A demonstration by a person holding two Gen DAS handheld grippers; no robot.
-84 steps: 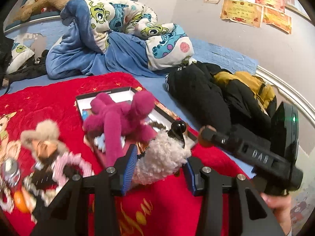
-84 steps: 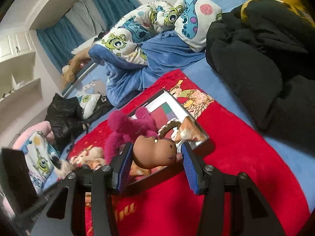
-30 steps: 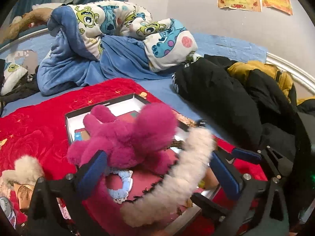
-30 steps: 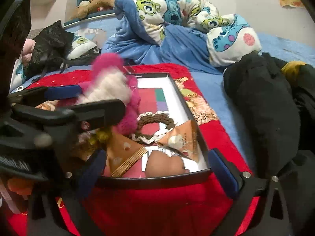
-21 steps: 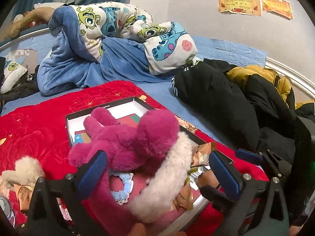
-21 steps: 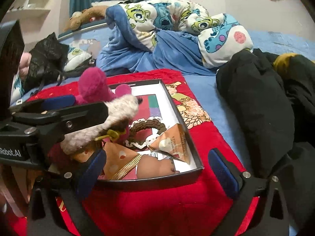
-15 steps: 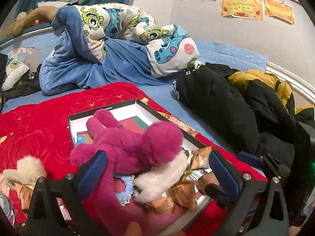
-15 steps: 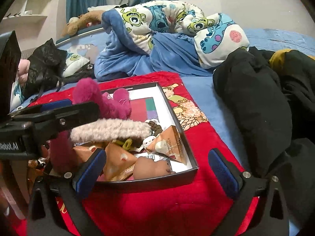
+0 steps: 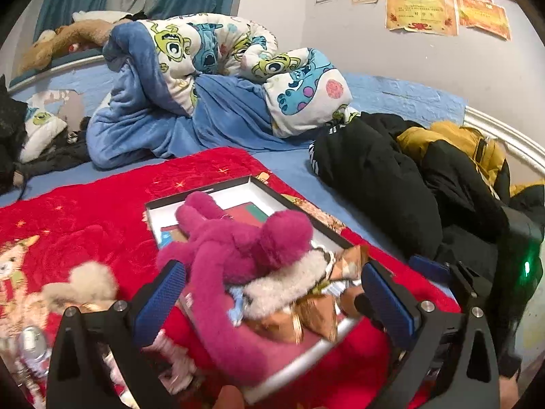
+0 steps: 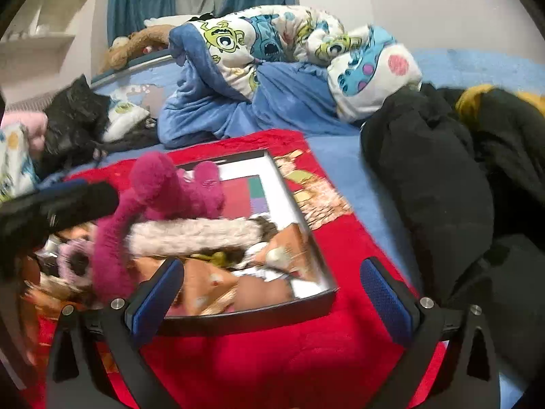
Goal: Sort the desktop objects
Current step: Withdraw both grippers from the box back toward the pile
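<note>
Both claws spread wide and empty over a black tray of soft toys on a red blanket.

Left gripper and right gripper grasp nothing. The magenta plush and cream fluffy band lie in the tray at frame centre. Only the left view shows the wall certificates, upper right, and a beige fluffy toy lower left; only the right view shows the shelves, upper left.

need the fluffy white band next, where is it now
In the black tray, lying across the wrappers against the magenta plush toy; centre in both views.
</note>
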